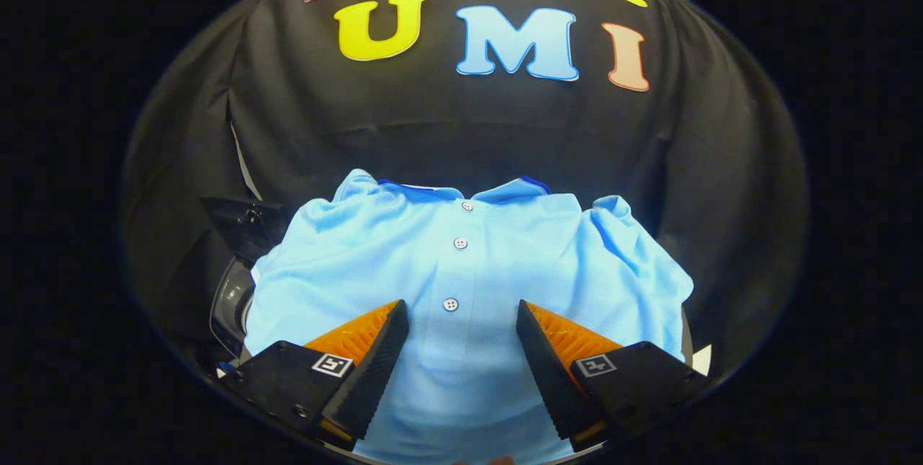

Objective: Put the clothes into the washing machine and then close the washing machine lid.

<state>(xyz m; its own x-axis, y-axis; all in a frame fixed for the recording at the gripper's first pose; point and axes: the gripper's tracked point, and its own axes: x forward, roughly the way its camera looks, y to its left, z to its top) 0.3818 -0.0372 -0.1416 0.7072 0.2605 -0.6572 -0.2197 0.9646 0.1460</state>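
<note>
One shirt; three buttons; two fingers

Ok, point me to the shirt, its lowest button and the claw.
shirt (pixel 346 263): gripper view, on the chest fabric beside the button strip.
lowest button (pixel 451 303): gripper view, on the button's face, between the fingers.
claw (pixel 461 313): gripper view, midway between its tips; open over the shirt.

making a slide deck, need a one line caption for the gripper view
Open gripper poised over a light blue polo shirt, fingers either side of its button placket.
</note>
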